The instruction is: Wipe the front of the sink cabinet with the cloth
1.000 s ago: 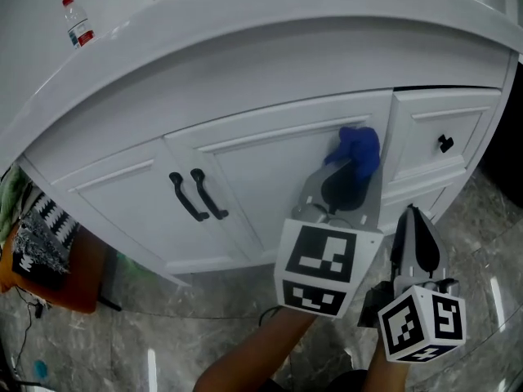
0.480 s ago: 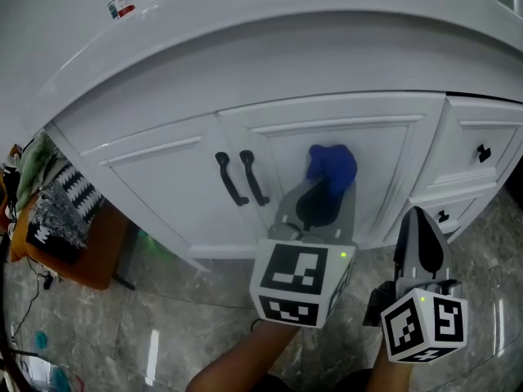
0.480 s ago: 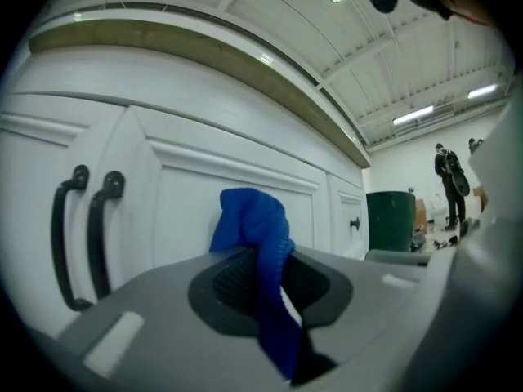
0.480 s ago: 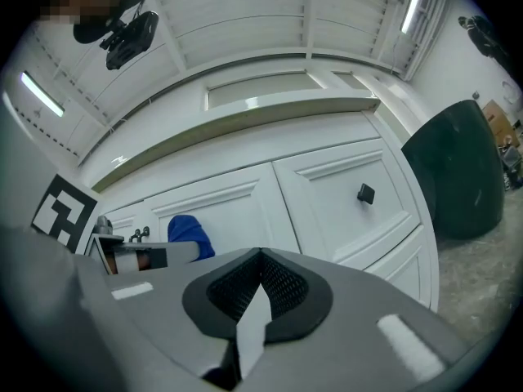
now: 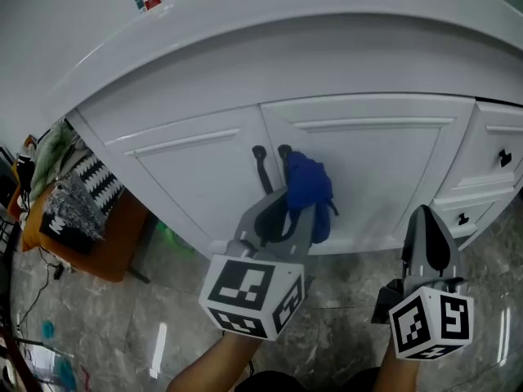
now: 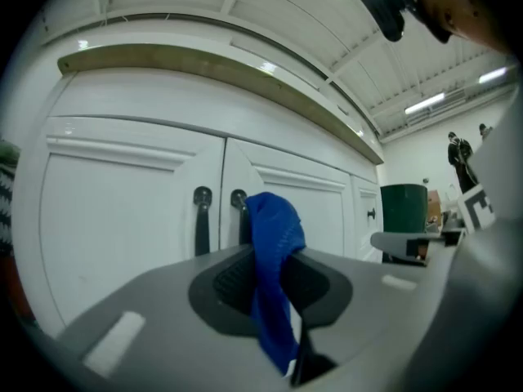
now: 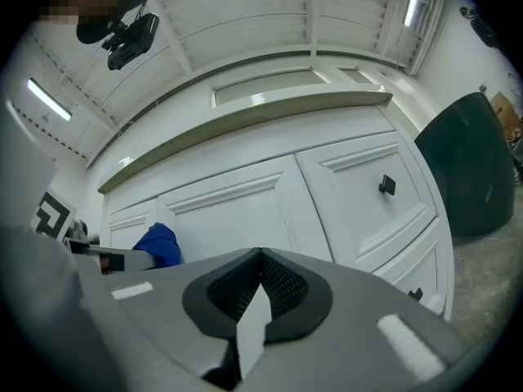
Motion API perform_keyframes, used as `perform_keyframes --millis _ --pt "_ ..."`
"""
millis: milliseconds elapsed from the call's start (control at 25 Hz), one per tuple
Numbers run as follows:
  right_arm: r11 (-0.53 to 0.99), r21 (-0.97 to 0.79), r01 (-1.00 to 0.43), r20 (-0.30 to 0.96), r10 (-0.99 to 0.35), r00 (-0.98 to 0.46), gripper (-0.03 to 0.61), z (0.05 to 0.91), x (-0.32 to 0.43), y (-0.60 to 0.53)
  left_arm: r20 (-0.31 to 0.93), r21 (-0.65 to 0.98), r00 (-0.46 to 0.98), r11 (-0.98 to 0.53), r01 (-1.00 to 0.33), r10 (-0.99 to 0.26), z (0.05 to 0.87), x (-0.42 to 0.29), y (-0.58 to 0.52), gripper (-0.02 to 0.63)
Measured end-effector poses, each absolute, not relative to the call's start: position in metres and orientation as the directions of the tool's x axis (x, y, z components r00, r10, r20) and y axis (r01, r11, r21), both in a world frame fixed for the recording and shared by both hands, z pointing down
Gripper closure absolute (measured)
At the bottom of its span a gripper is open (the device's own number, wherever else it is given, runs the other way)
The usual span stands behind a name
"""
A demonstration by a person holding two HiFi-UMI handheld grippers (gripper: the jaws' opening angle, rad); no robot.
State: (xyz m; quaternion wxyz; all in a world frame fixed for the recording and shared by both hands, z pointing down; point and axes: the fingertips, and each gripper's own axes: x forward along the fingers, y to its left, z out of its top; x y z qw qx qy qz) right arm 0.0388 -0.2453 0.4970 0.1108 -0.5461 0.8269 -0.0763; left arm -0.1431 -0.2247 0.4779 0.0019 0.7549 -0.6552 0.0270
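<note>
Left gripper [image 5: 290,209] clamps the blue cloth [image 5: 309,188], bunched at its tip beside the door handles [image 5: 263,170]; right gripper [image 5: 426,219] closed, empty

Bunched blue cloth [image 5: 308,188] at the black handles [image 5: 261,168] of the white sink cabinet [image 5: 368,162] front.

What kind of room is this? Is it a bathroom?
Maybe a washroom corner, but probably inside a big hall or workshop. There's a white sink cabinet with black handles on a shiny stone floor, yet the left gripper view shows a high ribbed ceiling with strip lights.
</note>
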Motion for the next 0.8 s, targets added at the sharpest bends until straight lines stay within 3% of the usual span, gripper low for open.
perform_keyframes --millis 200,400,800 --pt "0.413 -0.246 -0.877 -0.105 -0.911 -0.399 0.578 0.495 0.027 -0.240 0.066 0.024 0.130 -0.129 -0.991 -0.989 0.479 -0.171 -0.212 0.546" --pt "0.428 -0.249 -0.869 -0.112 -0.904 -0.413 0.578 0.493 0.018 -0.237 0.021 0.053 0.005 -0.004 -0.999 -1.000 0.464 -0.224 -0.204 0.548" --pt "0.449 -0.239 -0.861 -0.119 -0.893 -0.433 0.578 0.491 0.005 -0.232 0.025 -0.044 -0.169 0.167 -0.985 -0.985 0.458 -0.285 -0.206 0.548"
